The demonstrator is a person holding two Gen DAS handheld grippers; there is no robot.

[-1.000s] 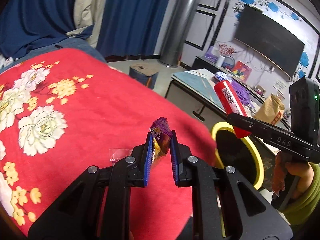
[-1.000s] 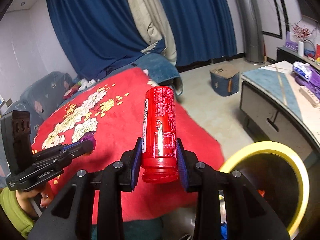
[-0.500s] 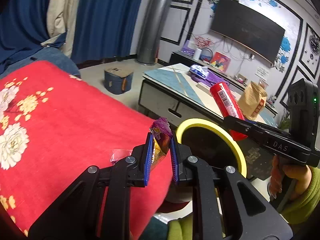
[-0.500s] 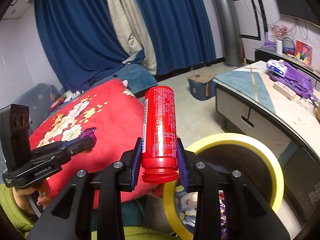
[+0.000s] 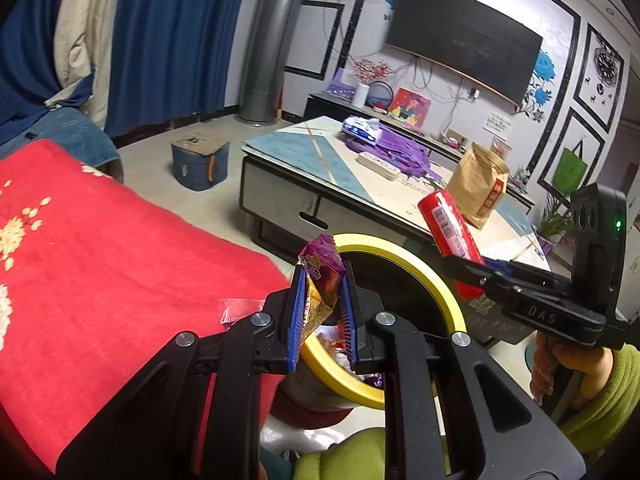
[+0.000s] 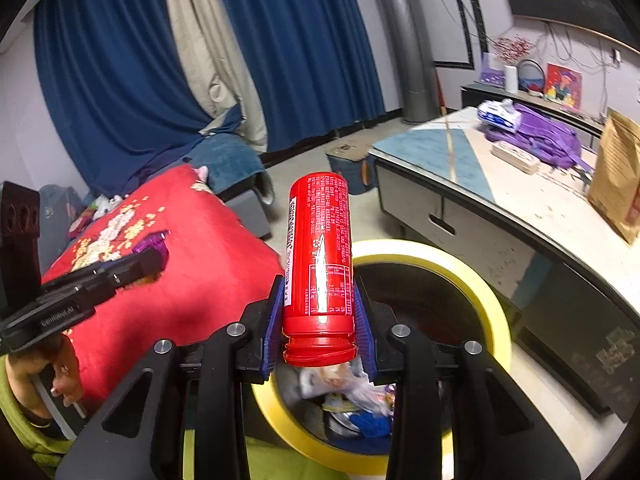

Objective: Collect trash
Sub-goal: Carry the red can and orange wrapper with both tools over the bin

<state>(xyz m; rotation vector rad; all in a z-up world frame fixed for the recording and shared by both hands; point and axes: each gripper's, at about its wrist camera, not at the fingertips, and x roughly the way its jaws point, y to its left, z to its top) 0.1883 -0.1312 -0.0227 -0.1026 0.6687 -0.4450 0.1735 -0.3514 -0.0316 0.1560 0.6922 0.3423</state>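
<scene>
My left gripper (image 5: 320, 312) is shut on a purple and yellow snack wrapper (image 5: 320, 280) and holds it over the near rim of a yellow-rimmed trash bin (image 5: 404, 252). My right gripper (image 6: 320, 320) is shut on a red cylindrical can (image 6: 318, 248), upright, directly above the bin (image 6: 472, 280), which holds several pieces of trash (image 6: 352, 392). The can also shows in the left wrist view (image 5: 450, 236), at the right, above the bin. The left gripper shows in the right wrist view (image 6: 154, 258), to the left over the red cloth.
A red flowered cloth (image 5: 100, 264) covers the surface at the left, with a small clear wrapper (image 5: 236, 308) on it near the edge. A low table (image 5: 320, 160) with a purple bag (image 5: 396, 152) and brown paper bag (image 5: 478, 184) stands behind the bin. A blue box (image 5: 200, 160) sits on the floor.
Both grippers have swung right from over the red cloth to over the yellow-rimmed bin. Each holds the same item as before.
</scene>
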